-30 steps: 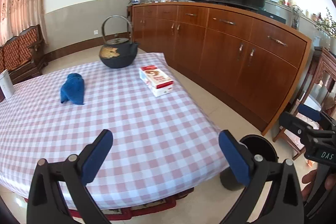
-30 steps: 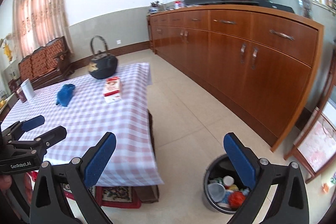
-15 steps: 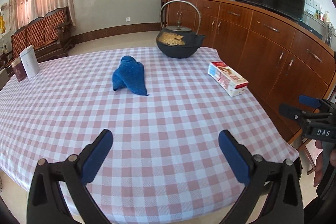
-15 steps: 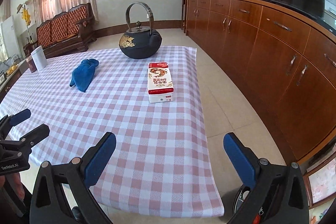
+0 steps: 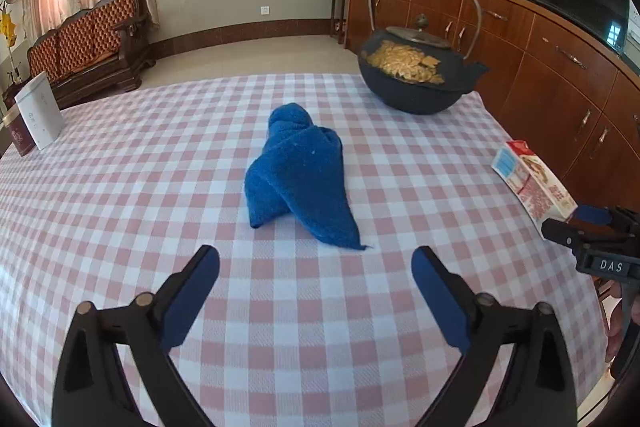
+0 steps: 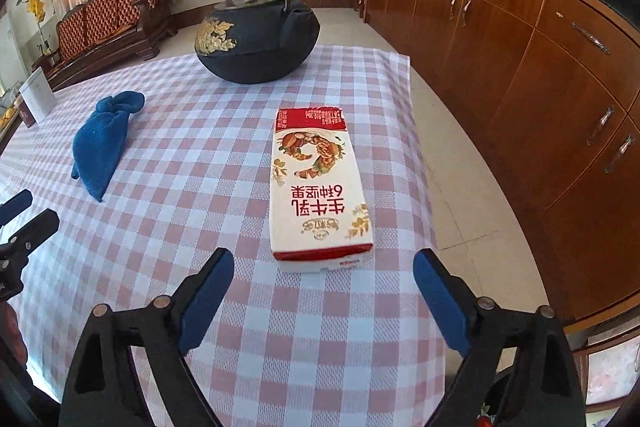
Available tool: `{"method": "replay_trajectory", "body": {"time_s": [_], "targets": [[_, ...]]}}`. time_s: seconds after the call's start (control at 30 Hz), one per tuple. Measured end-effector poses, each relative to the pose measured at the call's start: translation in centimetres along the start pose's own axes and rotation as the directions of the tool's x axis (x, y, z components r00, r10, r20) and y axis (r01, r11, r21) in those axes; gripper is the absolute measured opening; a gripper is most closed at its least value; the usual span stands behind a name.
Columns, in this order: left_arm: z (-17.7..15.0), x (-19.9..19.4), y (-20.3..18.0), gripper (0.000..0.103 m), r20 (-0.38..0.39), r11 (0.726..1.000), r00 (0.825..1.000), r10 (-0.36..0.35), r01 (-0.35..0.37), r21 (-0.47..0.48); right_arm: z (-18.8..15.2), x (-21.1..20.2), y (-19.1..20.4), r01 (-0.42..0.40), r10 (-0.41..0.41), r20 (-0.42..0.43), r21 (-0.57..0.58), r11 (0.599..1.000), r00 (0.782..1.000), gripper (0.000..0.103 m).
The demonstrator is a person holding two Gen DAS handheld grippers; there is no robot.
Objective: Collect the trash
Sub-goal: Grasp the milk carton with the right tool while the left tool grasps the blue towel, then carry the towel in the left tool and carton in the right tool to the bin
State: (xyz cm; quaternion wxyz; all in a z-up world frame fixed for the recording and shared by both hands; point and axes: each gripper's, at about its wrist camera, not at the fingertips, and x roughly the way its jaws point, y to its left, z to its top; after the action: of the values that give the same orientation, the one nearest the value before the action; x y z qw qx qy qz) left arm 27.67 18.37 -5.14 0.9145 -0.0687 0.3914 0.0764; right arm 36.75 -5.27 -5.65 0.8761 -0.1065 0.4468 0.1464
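A red and white milk carton (image 6: 320,187) lies flat on the checked tablecloth (image 6: 180,247), near the table's right edge. My right gripper (image 6: 322,277) hovers just short of its near end, jaws closing, with nothing between the pads. The carton (image 5: 532,183) also shows at the right in the left wrist view, where the right gripper (image 5: 576,223) reaches in beside it. A crumpled blue cloth (image 5: 298,175) lies mid-table. My left gripper (image 5: 314,267) hangs just before the cloth, jaws closing slightly, nothing between them.
A black cast-iron teapot (image 6: 256,43) with gold leaves stands at the far end of the table. A white box and a dark tin (image 5: 38,115) stand at the far left. A long wooden sideboard (image 6: 540,67) runs along the right, a carved bench (image 5: 88,43) behind.
Both grippers swung from the floor and bin side over the table and dropped closer. The right now faces the carton, the left faces the blue cloth. The right jaws narrowed a little.
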Motion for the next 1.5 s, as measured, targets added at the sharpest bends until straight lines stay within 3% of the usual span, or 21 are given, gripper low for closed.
{"method": "replay_trajectory", "body": {"time_s": [0.03, 0.1, 0.4, 0.47, 0.53, 0.77, 0.97, 1.5], "targets": [[0.5, 0.6, 0.3, 0.095, -0.005, 1.0, 1.0, 0.0, 0.0, -0.003, 0.4, 0.7, 0.1, 0.0, 0.0, -0.01, -0.002, 1.0, 1.0, 0.08], [1.4, 1.4, 0.6, 0.095, -0.009, 1.0, 1.0, 0.003, -0.003, -0.01, 1.3, 1.9, 0.1, -0.02, 0.02, -0.017, 0.016, 1.0, 1.0, 0.059], [3.2, 5.5, 1.0, 0.076, -0.077, 1.0, 0.997, 0.006, -0.008, -0.025, 5.5, 5.1, 1.2, -0.041, 0.041, -0.004, 0.041, 0.998, 0.999, 0.055], [3.2, 5.5, 1.1, 0.056, -0.082, 1.0, 0.997, 0.013, -0.015, -0.027, 5.7, 5.2, 1.3, -0.047, 0.047, 0.0, 0.044, 0.998, 0.999, 0.055], [3.4, 5.1, 1.2, 0.02, -0.077, 0.999, 0.997, -0.015, 0.013, -0.032, 5.4, 4.9, 1.2, -0.051, 0.051, 0.008, 0.048, 0.998, 0.999, 0.055], [2.1, 0.5, 0.5, 0.02, -0.002, 0.995, 0.995, -0.096, 0.096, -0.033, 4.1, 2.0, 0.4, -0.065, 0.061, 0.07, 0.063, 0.996, 0.996, 0.055], [0.2, -4.0, -1.7, 0.02, 0.044, 0.993, 0.992, -0.122, 0.122, 0.004, 2.0, -1.4, -0.5, -0.068, 0.059, 0.11, 0.077, 0.995, 0.992, 0.055], [-5.4, -11.6, -9.2, 0.02, 0.055, 0.968, 0.97, -0.236, 0.23, 0.101, -6.4, -12.8, -4.7, -0.034, 0.003, 0.193, 0.16, 0.986, 0.981, 0.055]]}}
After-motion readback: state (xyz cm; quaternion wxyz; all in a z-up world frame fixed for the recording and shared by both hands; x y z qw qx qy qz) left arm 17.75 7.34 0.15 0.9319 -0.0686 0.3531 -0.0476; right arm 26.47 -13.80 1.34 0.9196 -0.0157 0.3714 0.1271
